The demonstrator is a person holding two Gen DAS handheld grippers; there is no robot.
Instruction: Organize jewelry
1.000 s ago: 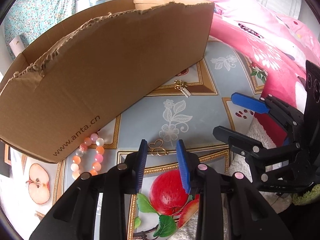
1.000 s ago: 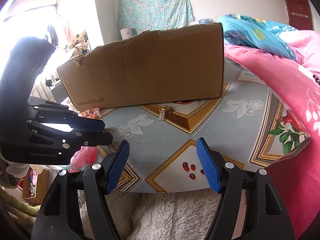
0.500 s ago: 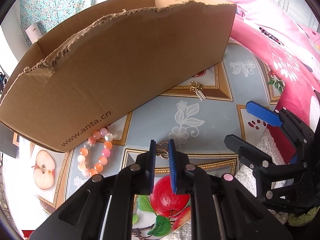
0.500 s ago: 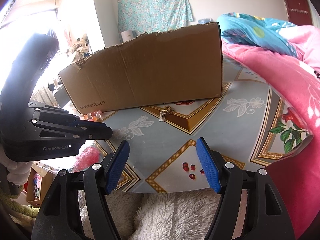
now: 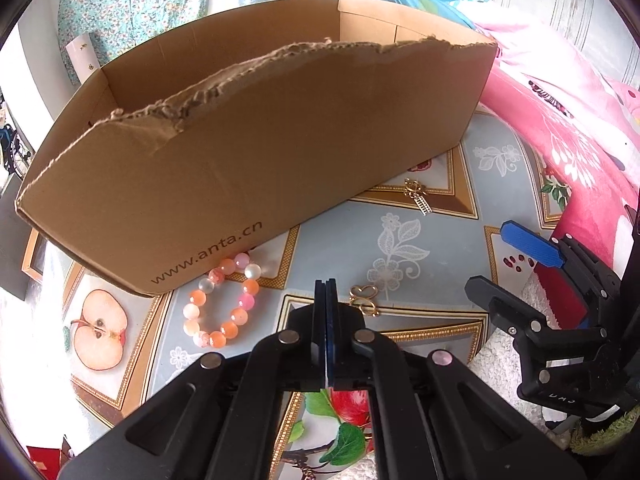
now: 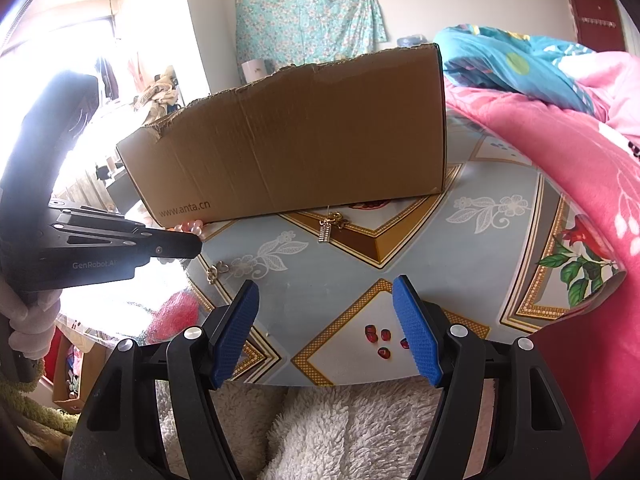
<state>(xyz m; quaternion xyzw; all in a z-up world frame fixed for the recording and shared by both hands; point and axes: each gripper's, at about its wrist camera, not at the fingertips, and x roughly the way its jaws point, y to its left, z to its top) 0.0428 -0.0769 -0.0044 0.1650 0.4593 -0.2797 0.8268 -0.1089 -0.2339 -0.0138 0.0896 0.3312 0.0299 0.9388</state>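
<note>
My left tool (image 5: 326, 285) has just closed empty, gold clasp (image 5: 363, 298) at three o'clock; right tool (image 6: 325, 312) gapes; regrasp next.

Setting: a lived-in home, most likely a bedroom used for table work.
- Pink floral quilt (image 6: 560, 152) and turquoise patterned blanket (image 6: 512, 64) lay heaped along the right side, bedding-style.
- Teal flower-print cloth (image 6: 308, 20) hung on the white back wall.
- Counter covered by a glossy oilcloth (image 6: 320, 292) printed with fruit, leaves and gold frames.
- Dark red door (image 6: 592, 4) stood at the far right corner.
- Clothes and bags (image 6: 156, 92) hung near a bright window at left.
- White fleecy fabric (image 6: 340, 424) lay at the counter's near edge.
</note>
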